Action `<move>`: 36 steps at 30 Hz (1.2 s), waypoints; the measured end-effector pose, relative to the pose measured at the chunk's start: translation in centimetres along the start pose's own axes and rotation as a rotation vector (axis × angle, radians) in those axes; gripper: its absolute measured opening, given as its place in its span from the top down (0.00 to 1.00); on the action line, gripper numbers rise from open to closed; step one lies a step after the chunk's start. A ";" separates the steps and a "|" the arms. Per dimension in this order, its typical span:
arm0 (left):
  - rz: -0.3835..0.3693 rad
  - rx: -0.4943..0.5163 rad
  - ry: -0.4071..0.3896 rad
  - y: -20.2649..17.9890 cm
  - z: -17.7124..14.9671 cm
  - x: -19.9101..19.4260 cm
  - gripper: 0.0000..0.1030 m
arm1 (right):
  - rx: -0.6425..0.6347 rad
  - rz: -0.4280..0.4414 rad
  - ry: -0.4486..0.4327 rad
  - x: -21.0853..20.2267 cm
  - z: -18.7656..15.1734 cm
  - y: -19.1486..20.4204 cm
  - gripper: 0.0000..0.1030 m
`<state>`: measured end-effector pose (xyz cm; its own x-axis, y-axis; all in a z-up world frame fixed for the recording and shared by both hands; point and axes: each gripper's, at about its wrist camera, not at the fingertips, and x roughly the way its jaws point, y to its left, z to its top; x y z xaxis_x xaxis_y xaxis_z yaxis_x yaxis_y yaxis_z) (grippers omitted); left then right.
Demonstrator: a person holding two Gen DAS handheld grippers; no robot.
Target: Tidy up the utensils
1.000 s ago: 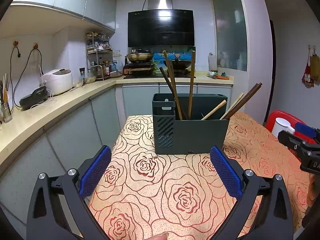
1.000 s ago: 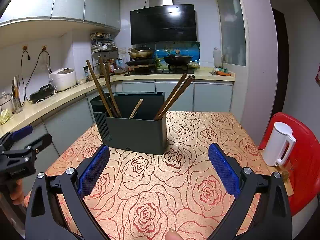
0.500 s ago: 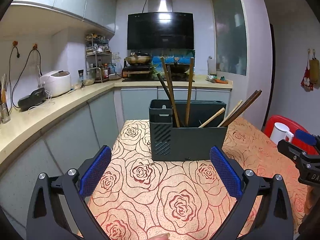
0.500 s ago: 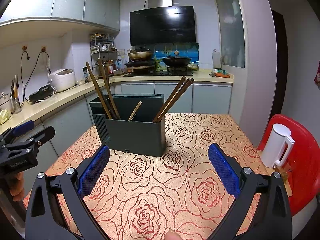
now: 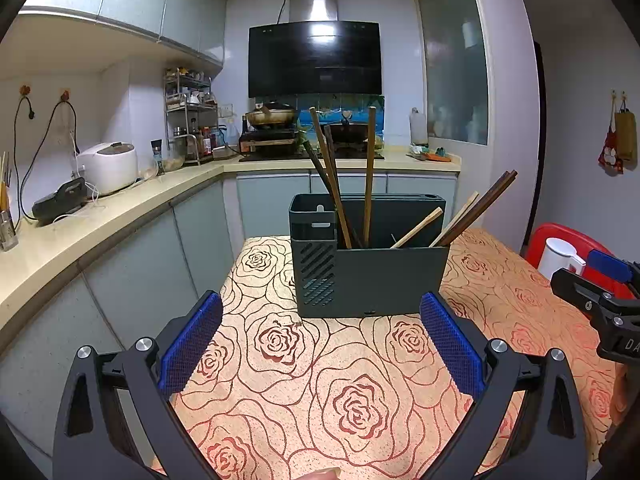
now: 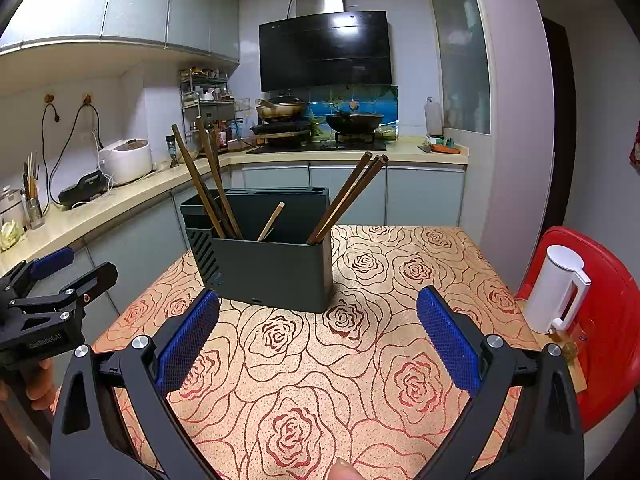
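A dark grey utensil holder (image 5: 372, 268) (image 6: 268, 264) stands on the rose-patterned table (image 5: 320, 380) (image 6: 320, 380). Several wooden chopsticks (image 5: 340, 196) (image 6: 204, 188) lean out of it, some to the left and some to the right (image 5: 476, 208) (image 6: 348, 196). My left gripper (image 5: 320, 340) hangs open in front of the holder, nothing between its blue pads (image 5: 192, 344). My right gripper (image 6: 318, 336) is open as well, back from the holder, with nothing held. Each gripper shows at the edge of the other's view: the right gripper (image 5: 604, 300) and the left gripper (image 6: 48, 304).
A white kettle (image 6: 556, 288) (image 5: 558, 258) sits on a red stool (image 6: 600, 320) at the table's right. A kitchen counter (image 5: 100, 216) with a rice cooker (image 5: 108, 166) runs along the left. A stove with pans (image 6: 320, 124) is at the back.
Both grippers have drawn back and risen slightly from the holder, so it looks a little smaller. Both stayed open.
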<state>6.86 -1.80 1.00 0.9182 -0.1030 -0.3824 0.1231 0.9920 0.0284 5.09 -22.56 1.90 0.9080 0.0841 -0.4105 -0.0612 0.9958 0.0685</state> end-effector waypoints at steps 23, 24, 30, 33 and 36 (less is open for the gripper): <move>-0.011 -0.006 0.005 0.0 0.0 0.0 0.07 | 0.001 0.002 0.001 0.0 0.0 0.1 0.07; -0.011 -0.006 0.005 0.0 0.0 0.0 0.07 | 0.001 0.002 0.001 0.0 0.0 0.1 0.07; -0.011 -0.005 0.005 0.0 0.0 0.0 0.07 | 0.002 0.001 0.001 0.0 0.0 0.1 0.07; -0.010 -0.004 0.005 0.0 0.0 0.0 0.07 | 0.002 0.001 0.000 0.1 0.0 0.1 0.07; -0.011 -0.004 0.005 0.0 0.0 0.0 0.07 | 0.001 0.001 0.001 0.1 0.0 0.1 0.07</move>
<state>6.83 -1.82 0.98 0.9149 -0.1134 -0.3875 0.1314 0.9911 0.0202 5.15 -22.43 1.90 0.9076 0.0854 -0.4110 -0.0621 0.9956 0.0698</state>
